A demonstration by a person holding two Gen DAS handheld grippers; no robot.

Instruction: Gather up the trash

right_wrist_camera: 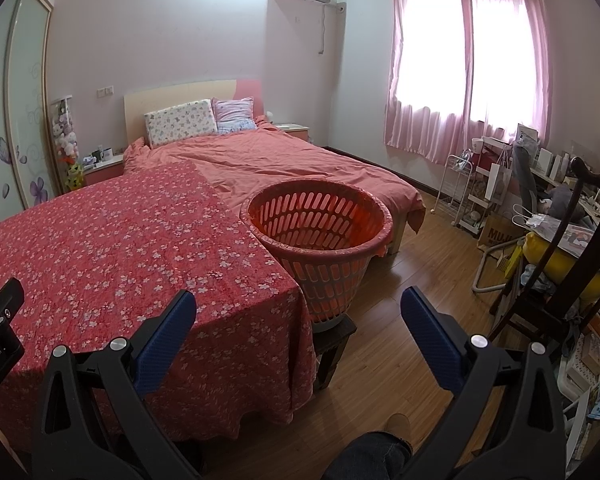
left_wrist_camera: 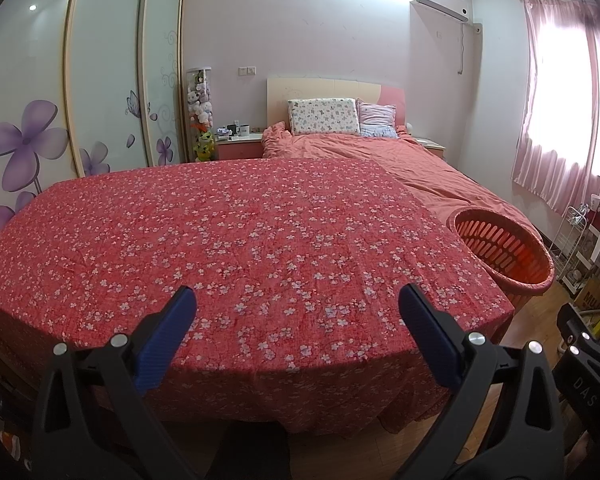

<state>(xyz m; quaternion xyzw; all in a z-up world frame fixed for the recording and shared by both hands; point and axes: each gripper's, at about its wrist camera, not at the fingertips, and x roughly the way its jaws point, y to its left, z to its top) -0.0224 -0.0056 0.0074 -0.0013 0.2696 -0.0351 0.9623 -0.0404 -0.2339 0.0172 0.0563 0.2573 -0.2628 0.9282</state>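
**Both claws gaping, nothing in them**

Your left gripper (left_wrist_camera: 298,300) is hovering wide open and empty over the red floral cloth (left_wrist_camera: 220,248). Your right gripper (right_wrist_camera: 298,304) is gaping just as wide, also empty, above the cloth's edge and wooden floor (right_wrist_camera: 400,280). At its twelve o'clock, the orange basket (right_wrist_camera: 332,276) is sitting beside the cloth.

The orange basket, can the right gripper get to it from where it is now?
Probably yes. The right gripper is open and empty, and the orange basket stands just ahead beside the table, with only bare floor between.
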